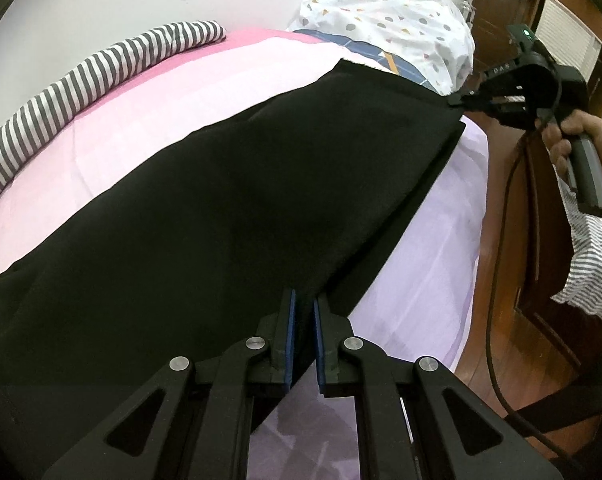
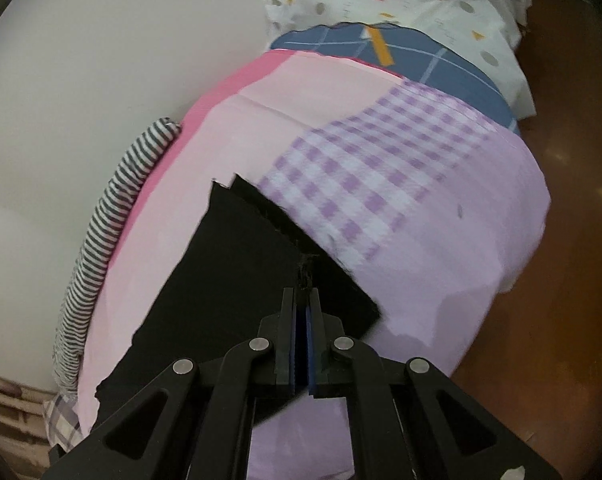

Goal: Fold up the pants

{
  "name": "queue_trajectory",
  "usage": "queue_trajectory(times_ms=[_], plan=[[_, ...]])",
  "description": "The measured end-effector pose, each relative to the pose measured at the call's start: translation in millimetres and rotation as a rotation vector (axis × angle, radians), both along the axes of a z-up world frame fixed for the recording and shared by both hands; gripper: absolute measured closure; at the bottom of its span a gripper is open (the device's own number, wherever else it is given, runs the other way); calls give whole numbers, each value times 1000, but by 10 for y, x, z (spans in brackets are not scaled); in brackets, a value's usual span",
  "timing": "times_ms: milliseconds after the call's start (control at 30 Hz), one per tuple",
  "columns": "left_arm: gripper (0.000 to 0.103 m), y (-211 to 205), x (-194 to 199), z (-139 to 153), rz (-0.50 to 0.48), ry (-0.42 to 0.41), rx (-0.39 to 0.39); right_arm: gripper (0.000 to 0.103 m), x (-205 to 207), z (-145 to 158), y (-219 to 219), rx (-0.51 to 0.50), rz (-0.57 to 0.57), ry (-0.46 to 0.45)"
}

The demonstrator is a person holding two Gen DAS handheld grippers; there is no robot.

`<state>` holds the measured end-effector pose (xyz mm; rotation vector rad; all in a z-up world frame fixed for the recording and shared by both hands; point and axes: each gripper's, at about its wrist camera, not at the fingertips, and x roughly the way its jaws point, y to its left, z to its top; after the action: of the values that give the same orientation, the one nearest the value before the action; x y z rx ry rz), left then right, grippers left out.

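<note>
Pinching one edge of the black pants (image 1: 229, 200) apiece, the left gripper (image 1: 304, 308) and right gripper (image 2: 302, 300) hold the garment stretched above the pink bed sheet (image 1: 141, 92). Both sets of jaws are pressed together on cloth. A thin bite could slip free if the two hands pull apart, and uneven tension would likely skew the fold. Waistband and leg ends are hard to tell apart in the dark fabric, and the near corner is cut off.

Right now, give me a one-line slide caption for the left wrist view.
Left gripper and right gripper each pinch an edge of the black pants, stretched over the pink bed.
</note>
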<state>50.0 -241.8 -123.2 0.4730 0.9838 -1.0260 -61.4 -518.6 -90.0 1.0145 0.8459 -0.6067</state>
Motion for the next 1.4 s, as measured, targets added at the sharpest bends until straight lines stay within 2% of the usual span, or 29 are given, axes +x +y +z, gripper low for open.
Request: queue_trajectory(times_ms=[233,433,467,533,567,600,767,833,900,967,1100,1233,1267,1400], plan=[[93,-29,19,-27,-5,4,8,99,-139,-148,8,25,-45,15],[92,-32,47,-46,0,11,4,100,-114,-215,45,14,-36,62],[91,-26,49,-45,0,17,3,95,-114,-214,45,18,-35,63],[88,-17,79,-44,5,42,-6,80,-101,-190,31,31,-32,72],[86,-8,90,-38,12,58,-15,69,-108,-161,23,39,-36,71],[84,0,106,-36,19,73,-21,63,-122,-128,28,39,-43,66],[74,80,145,53,46,107,-63,63,-193,155,62,-25,-52,71],[71,163,155,152,56,100,-108,63,-142,302,93,-66,-26,70],[66,293,205,277,87,78,-151,63,19,449,178,-102,40,62],[65,460,295,403,147,43,-196,63,257,558,309,-124,129,42],[65,905,559,604,329,-26,-243,63,927,631,809,-154,377,7],[63,1456,820,682,504,-107,-212,63,1572,552,1450,-120,624,-28],[63,1551,855,679,532,-116,-199,63,1779,511,1673,-102,707,-31],[63,2106,1037,596,665,-142,-148,63,2305,348,2336,-40,920,-45]])
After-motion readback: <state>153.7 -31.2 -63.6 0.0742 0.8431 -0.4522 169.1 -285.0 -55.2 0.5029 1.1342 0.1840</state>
